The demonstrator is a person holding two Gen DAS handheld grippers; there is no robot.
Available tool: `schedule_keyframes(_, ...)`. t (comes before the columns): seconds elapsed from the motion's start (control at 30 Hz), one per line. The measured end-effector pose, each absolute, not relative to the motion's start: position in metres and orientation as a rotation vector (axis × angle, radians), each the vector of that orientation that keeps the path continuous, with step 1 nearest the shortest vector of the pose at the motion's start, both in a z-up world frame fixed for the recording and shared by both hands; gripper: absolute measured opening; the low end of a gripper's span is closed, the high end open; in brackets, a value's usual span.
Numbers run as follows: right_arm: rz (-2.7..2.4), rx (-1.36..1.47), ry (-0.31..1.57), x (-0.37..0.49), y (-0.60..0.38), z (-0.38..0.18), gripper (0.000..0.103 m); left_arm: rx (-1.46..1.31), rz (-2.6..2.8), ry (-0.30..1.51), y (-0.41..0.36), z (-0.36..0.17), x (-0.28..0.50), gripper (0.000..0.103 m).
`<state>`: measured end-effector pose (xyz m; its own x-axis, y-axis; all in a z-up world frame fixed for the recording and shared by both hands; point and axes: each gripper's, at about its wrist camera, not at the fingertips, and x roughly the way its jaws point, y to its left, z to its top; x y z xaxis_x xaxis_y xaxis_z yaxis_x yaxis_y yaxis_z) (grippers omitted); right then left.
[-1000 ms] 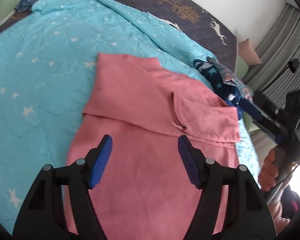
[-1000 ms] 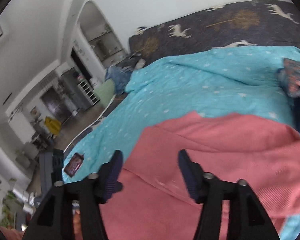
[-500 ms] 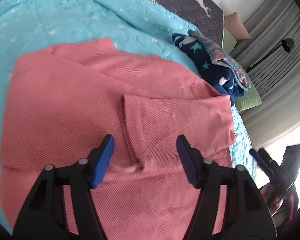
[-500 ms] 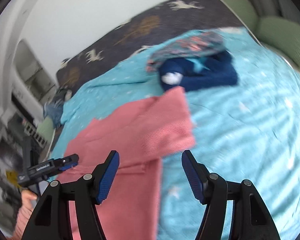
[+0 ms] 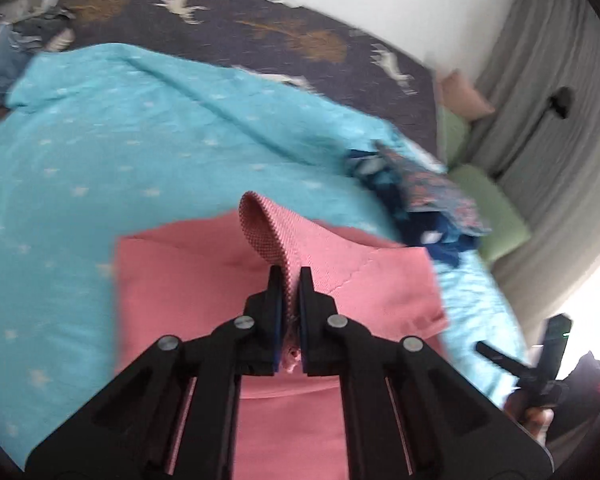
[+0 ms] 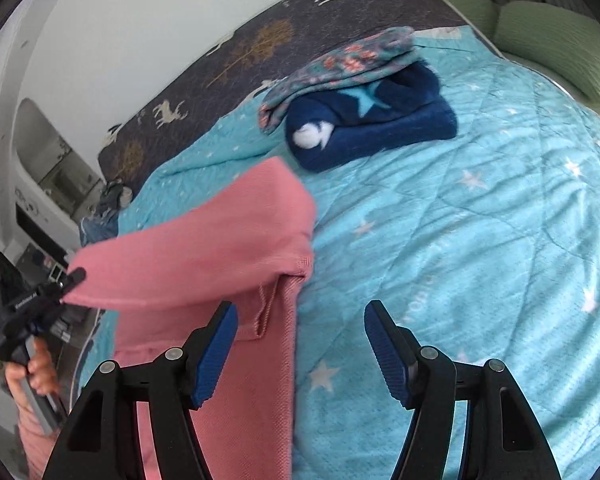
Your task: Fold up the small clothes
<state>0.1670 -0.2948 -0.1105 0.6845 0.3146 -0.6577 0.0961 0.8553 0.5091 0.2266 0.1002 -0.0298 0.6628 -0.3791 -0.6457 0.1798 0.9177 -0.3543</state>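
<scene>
light: you get bright, soft daylight, blown out far right in the left view | blur: motion smear | edges: fisheye bending, dark corners

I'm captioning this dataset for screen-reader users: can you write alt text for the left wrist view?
The left gripper is shut on a raised fold of a pink garment lying on a turquoise star-print quilt. Folded dark blue clothes sit beyond it.

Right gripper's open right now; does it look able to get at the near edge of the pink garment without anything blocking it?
Probably yes. The right gripper is open with the pink garment edge lying just ahead between its fingers; nothing sits between them. The left gripper holds a fold further over.
</scene>
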Motion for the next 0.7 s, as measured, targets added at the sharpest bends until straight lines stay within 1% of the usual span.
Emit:
schedule_keyframes(0.1, 0.125, 0.495, 0.849, 0.174, -0.283, -0.114, 0.071, -0.317, -0.275, 0.853, 0.120, -0.053, 0.229, 0.008)
schedule_keyframes(0.2, 0.121, 0.415, 0.889, 0.186, -0.265, -0.118, 0.071, -0.341, -0.272, 0.864, 0.122, -0.064, 0.226, 0.008)
schedule_keyframes(0.37, 0.054, 0.252, 0.938, 0.205, -0.240, -0.124, 0.071, -0.325, -0.289, 0.853, 0.119, -0.058, 0.229, 0.008)
schedule_keyframes(0.47, 0.026, 0.230, 0.955, 0.216, -0.238, -0.129, 0.070, -0.319, -0.302, 0.833, 0.120, -0.051, 0.229, 0.008)
schedule_keyframes(0.5, 0.013, 0.234, 0.959, 0.219, -0.240, -0.131, 0.068, -0.317, -0.304, 0.826, 0.120, -0.049, 0.229, 0.008)
schedule_keyframes(0.57, -0.007, 0.249, 0.954, 0.222, -0.244, -0.131, 0.047, -0.322, -0.302, 0.805, 0.124, -0.045, 0.226, 0.008)
schedule_keyframes(0.6, -0.026, 0.252, 0.950, 0.223, -0.247, -0.131, 0.020, -0.325, -0.293, 0.797, 0.126, -0.044, 0.226, 0.008)
schedule_keyframes(0.63, -0.022, 0.279, 0.953, 0.222, -0.252, -0.130, 0.013, -0.330, -0.281, 0.795, 0.129, -0.045, 0.226, 0.008)
schedule_keyframes(0.67, -0.010, 0.335, 0.958, 0.220, -0.259, -0.131, 0.013, -0.334, -0.268, 0.805, 0.133, -0.049, 0.225, 0.008)
schedule_keyframes(0.7, -0.028, 0.389, 0.963, 0.215, -0.267, -0.133, 0.006, -0.334, -0.258, 0.814, 0.135, -0.053, 0.226, 0.008)
